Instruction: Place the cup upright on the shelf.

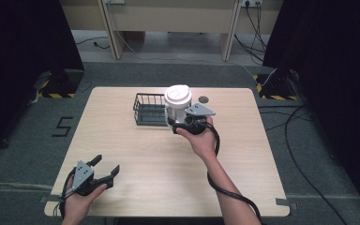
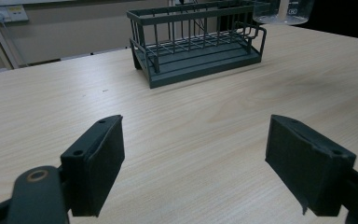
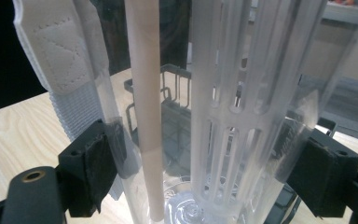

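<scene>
While the right gripper (image 1: 180, 123) is clamping the clear bottle (image 1: 177, 105) between its two black jaws, the bottle is standing upright with its long axis vertical and its white lid (image 1: 177, 95) facing up; it is being held above the wooden table (image 1: 168, 164), just beside the right end of the wire basket (image 1: 149, 108), near the table's far edge. One bottle, one basket and two grippers are showing in the high view. In the right gripper view the bottle (image 3: 205, 116) is appearing as a transparent cylinder; inside it one pale straw (image 3: 145, 102) and one slotted clear insert (image 3: 223, 107) are running parallel to its axis, and a white woven strap (image 3: 63, 60) is hanging down its outer wall; the jaw pads are pressing on both sides of the wall. The left gripper (image 1: 104, 168) is resting at the near left corner of the table, well apart from the bottle; its jaws are standing wide apart and gripping nothing; in the left gripper view the dark grey basket (image 2: 198, 39) is sitting ahead of them.
</scene>
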A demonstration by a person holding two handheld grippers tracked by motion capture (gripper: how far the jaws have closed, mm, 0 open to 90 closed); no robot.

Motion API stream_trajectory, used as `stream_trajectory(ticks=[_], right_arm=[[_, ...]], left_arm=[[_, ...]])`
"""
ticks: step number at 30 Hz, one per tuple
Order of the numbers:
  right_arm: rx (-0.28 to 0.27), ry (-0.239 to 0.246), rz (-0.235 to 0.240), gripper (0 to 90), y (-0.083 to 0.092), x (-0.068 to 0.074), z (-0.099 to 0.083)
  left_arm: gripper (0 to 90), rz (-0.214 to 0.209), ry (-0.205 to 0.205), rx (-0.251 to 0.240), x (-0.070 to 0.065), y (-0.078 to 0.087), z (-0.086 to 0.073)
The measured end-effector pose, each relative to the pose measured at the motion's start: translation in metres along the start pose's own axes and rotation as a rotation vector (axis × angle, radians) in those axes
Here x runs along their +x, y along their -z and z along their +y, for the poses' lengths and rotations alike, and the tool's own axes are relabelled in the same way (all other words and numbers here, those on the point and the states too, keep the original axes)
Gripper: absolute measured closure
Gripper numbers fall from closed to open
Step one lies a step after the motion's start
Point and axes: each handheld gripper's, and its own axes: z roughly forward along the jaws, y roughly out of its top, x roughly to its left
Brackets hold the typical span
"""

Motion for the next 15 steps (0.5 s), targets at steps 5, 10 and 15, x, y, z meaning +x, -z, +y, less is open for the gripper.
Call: stream_trajectory(ticks=[5, 10, 15], right_arm=[[-0.007, 0.004, -0.007, 18.7, -0.005, -0.001, 0.009], [-0.018, -0.001, 0.0, 18.8, -0.011, -0.002, 0.018], [-0.016, -0.001, -0.001, 18.7, -0.017, -0.002, 0.024]], left_arm=[[19.0, 0.001, 0.005, 0.0, 0.0, 0.0, 0.0], [19.0, 0.002, 0.008, 0.0, 0.0, 0.0, 0.0], [19.0, 0.003, 0.012, -0.002, 0.0, 0.0, 0.0]])
